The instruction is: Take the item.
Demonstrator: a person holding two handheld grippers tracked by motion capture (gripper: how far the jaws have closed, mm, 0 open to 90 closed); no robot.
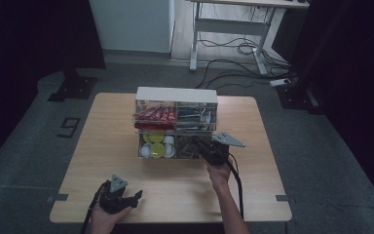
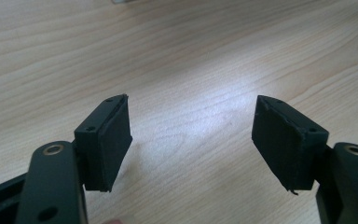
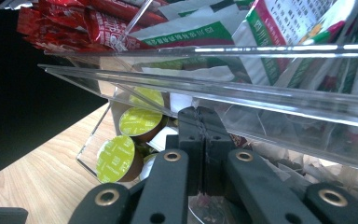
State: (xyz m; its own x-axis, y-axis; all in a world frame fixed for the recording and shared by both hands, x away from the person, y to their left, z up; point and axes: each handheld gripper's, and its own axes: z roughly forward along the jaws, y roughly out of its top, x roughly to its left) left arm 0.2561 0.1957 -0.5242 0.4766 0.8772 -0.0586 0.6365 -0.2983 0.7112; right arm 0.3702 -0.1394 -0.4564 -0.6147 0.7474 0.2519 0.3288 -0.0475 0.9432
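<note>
A clear two-tier organizer (image 1: 175, 95) stands mid-table. Its upper tier holds red packets (image 1: 153, 115) (image 3: 74, 23) and green-and-white sachets (image 1: 195, 117) (image 3: 279, 23). Yellow-green and white capsules (image 1: 157, 144) (image 3: 140, 121) fill the lower left compartment. My right gripper (image 1: 202, 148) (image 3: 200, 112) reaches into the lower right compartment under the clear shelf edge, its jaws pressed together; I cannot make out anything between them. Near the table's front left, my left gripper (image 1: 135, 197) (image 2: 191, 99) is open above bare wood, with nothing between its pads.
The wooden table (image 1: 107, 146) has free surface to the left, right and front of the organizer. Beyond it are a grey floor, a desk frame (image 1: 229, 29) with cables, and dark stands at both sides.
</note>
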